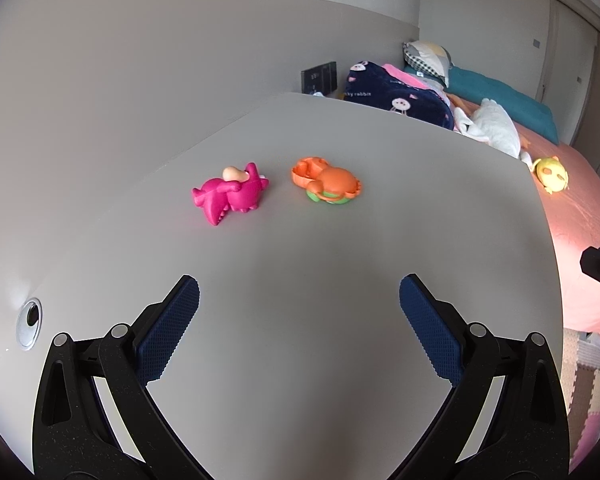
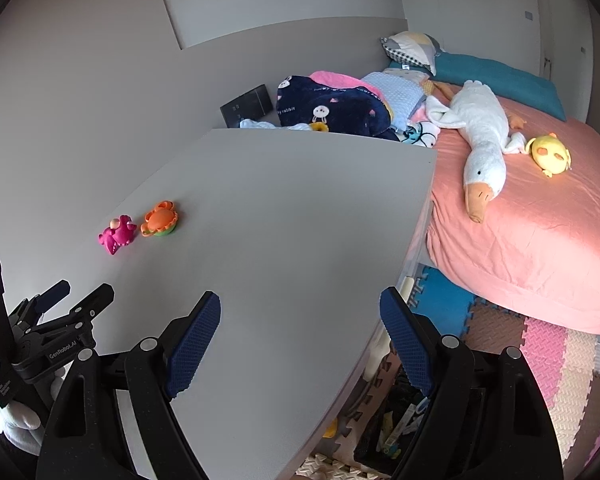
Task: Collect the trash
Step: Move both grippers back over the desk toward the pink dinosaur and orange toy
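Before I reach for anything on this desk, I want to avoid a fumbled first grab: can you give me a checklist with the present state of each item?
1. Left gripper open and empty: ok, jaws wide apart with only bare desk between them.
2. Right gripper open and empty: ok.
3. Pink dinosaur toy within clear approach: ok, it lies on its side on the grey desk, ahead of the left gripper.
4. Orange crab toy apart from the dinosaur: ok, a gap shows between them.
5. Grippers clear of each other: ok, the left one sits well to the side in the right wrist view.
6. Bin for the trash located: cannot tell, none is clearly visible.
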The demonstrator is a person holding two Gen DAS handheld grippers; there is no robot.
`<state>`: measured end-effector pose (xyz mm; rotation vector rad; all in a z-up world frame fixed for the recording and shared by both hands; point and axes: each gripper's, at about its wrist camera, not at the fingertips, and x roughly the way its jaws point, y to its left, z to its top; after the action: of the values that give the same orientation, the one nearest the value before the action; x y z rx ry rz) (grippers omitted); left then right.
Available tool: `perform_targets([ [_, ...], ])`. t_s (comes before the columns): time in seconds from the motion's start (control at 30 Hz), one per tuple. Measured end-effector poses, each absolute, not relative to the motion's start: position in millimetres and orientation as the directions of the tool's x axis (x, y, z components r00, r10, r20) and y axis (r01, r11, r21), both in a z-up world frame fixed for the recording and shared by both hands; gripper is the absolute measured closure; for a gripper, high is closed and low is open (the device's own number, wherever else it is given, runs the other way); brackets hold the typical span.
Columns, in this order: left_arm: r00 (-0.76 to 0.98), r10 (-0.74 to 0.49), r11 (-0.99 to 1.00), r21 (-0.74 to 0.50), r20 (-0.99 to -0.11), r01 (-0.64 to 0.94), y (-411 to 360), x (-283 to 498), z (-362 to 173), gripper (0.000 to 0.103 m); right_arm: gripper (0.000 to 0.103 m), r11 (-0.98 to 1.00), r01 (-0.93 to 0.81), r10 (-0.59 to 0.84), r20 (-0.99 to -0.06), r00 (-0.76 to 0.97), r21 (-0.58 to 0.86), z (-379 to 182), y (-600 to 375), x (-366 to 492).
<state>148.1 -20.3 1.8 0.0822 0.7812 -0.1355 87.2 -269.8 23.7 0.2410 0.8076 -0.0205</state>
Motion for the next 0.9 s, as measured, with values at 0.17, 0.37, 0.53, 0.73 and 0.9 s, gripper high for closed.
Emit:
perform_targets([
  [0.17, 0.709, -0.056, 0.993, 0.035, -0.703, 0.113, -4.9, 172.7, -0.2, 0.007, 0.021, 0.974, 0.106, 0.075, -0.722, 0.688, 0.202, 21.5, -261.3, 97.2],
  [0.37, 0.695, -0.026, 0.997, 0.033, -0.719, 0.072, 10.4, 202.3, -9.1, 0.014, 0.021, 0.978, 0.1, 0.07, -0.737, 0.672, 0.184, 17.2, -254.3, 108.7],
  [0.53, 0.689, -0.012, 0.997, 0.045, -0.725, 0.065, 16.0, 219.1, -14.2, 0.015, 0.021, 0.978, 0.086, 0.086, -0.74, 0.668, 0.191, 14.4, -242.4, 126.4],
  [0.73, 0.687, -0.009, 0.996, 0.056, -0.727, 0.072, 19.4, 239.9, -17.3, 0.015, 0.021, 0.971, 0.068, 0.13, -0.742, 0.658, 0.23, 12.1, -224.5, 157.1],
  [0.9, 0.678, -0.02, 0.994, 0.061, -0.734, 0.095, 18.9, 256.4, -19.8, 0.015, 0.021, 0.97, 0.047, 0.15, -0.738, 0.659, 0.239, 13.4, -209.4, 176.7],
])
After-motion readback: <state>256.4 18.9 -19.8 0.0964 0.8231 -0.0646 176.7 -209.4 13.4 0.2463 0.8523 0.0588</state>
